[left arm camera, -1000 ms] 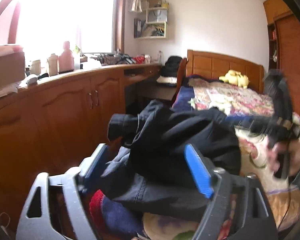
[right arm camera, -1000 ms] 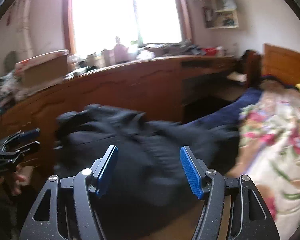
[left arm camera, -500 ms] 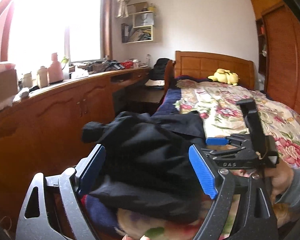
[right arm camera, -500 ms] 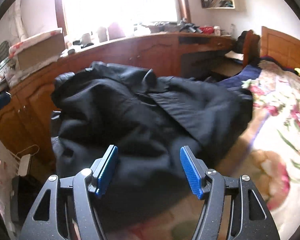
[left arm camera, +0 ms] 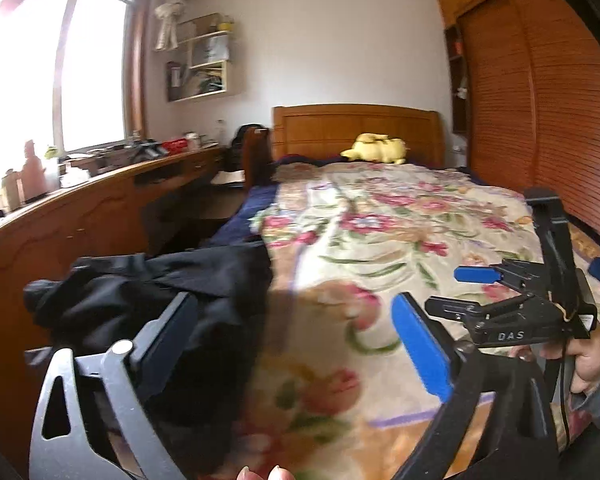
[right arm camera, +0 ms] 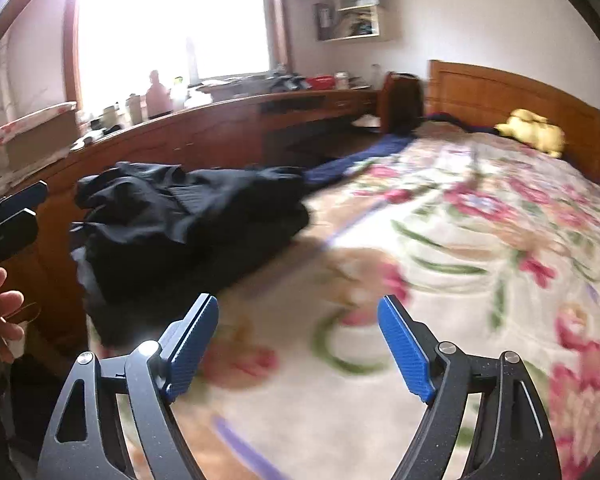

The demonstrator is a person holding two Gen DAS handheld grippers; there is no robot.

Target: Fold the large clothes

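The left gripper (left arm camera: 296, 340) and right gripper (right arm camera: 298, 342) have just been opening and stand spread, nothing between the pads. "DAS" is legible on the right gripper, seen only in the left wrist view. The black garment (right arm camera: 188, 220) lies bunched at ten o'clock on the floral bedspread's (right arm camera: 480, 240) edge.

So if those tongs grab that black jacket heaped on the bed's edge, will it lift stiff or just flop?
Probably flop: the black jacket lies crumpled in soft folds, so it would likely sag from wherever it is pinched. One part already hangs over the edge of the bed, so a push might slide it off. It looks bulky, perhaps fairly heavy.
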